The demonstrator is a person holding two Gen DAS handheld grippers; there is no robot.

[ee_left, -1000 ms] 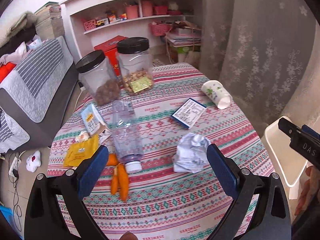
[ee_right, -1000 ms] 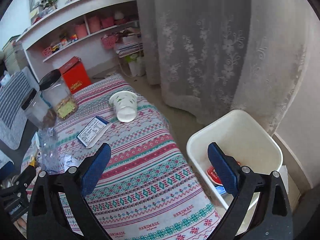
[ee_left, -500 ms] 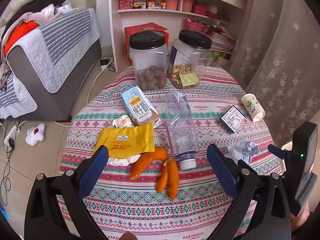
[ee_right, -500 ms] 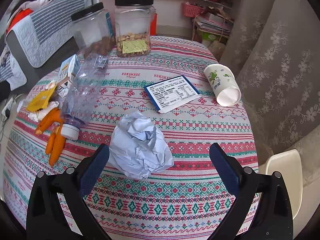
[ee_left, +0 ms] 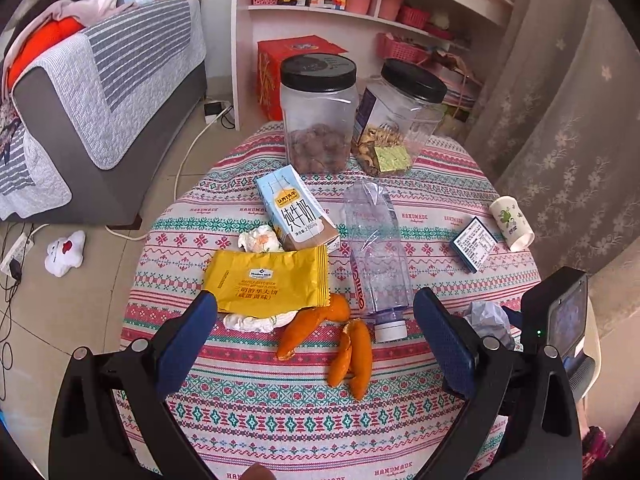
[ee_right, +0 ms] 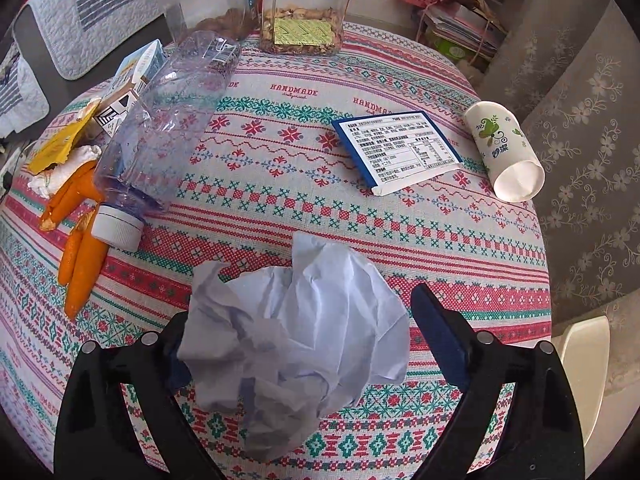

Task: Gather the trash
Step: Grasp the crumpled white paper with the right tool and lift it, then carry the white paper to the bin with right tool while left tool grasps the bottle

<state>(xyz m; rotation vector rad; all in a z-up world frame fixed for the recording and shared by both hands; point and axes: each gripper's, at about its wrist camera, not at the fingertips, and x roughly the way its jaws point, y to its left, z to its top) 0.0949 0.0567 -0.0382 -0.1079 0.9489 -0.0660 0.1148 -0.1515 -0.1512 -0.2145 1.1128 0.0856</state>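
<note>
Trash lies on a round table with a patterned cloth (ee_left: 280,432). My right gripper (ee_right: 304,336) is open, with a crumpled white paper ball (ee_right: 296,344) between its fingers; the ball also shows in the left wrist view (ee_left: 486,320). My left gripper (ee_left: 316,328) is open and empty above orange peels (ee_left: 352,356), a yellow snack wrapper (ee_left: 268,284), a clear plastic bottle (ee_left: 376,248), a milk carton (ee_left: 296,212) and crumpled tissue (ee_left: 260,240). A blue-edged packet (ee_right: 400,152) and a tipped paper cup (ee_right: 504,152) lie at the right.
Two black-lidded jars (ee_left: 320,116) (ee_left: 400,116) stand at the table's far edge. A white bin's rim (ee_right: 584,360) shows beside the table at the right. A sofa (ee_left: 92,80), shelves (ee_left: 360,8) and a curtain (ee_left: 560,120) surround the table.
My right gripper swung from the bin to the table and came down around the paper ball. My left gripper turned left, bringing the wrapper, carton and peels into view.
</note>
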